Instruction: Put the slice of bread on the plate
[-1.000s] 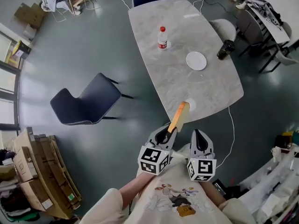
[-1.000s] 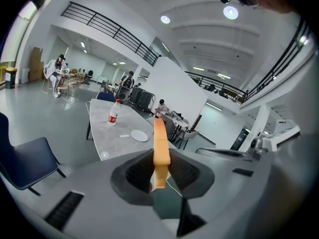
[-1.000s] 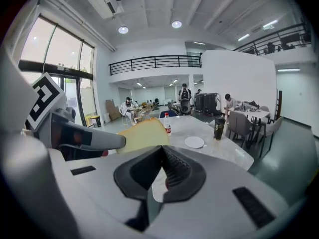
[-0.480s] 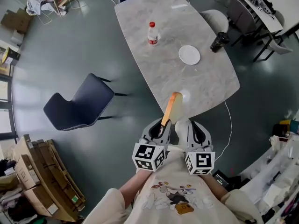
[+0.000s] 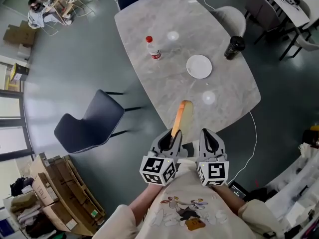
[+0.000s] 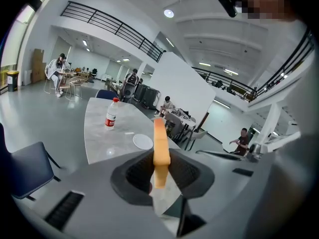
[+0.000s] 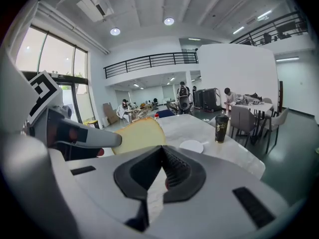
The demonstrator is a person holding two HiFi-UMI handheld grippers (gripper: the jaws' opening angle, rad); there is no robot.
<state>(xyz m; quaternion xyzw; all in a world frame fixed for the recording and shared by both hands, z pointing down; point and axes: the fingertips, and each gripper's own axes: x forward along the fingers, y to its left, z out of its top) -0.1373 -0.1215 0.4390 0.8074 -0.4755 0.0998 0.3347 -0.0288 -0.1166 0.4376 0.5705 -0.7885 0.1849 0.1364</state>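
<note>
My left gripper [image 5: 172, 137] [image 6: 158, 169] is shut on a slice of bread [image 5: 180, 114] [image 6: 160, 148], held edge-up and sticking out past the jaws over the near edge of the marble table [image 5: 169, 29]. The slice also shows side-on in the right gripper view, as a tan slab [image 7: 139, 135]. A small white plate [image 5: 199, 66] [image 6: 142, 142] [image 7: 191, 146] lies farther back on the table, well beyond the bread. My right gripper [image 5: 211, 139] [image 7: 162, 176] hangs beside the left one, its jaws together with nothing between them.
A water bottle with a red cap [image 5: 152, 47] [image 6: 110, 115] stands left of the plate. A dark tumbler [image 5: 233, 47] [image 7: 221, 127] stands at the table's right edge. A blue chair [image 5: 92, 125] sits left of the table; a cable [image 5: 253, 138] trails on the floor at right.
Both grippers and the bread have moved forward toward the table. The slice's tip now reaches over the near table edge, and the plate lies closer ahead.
</note>
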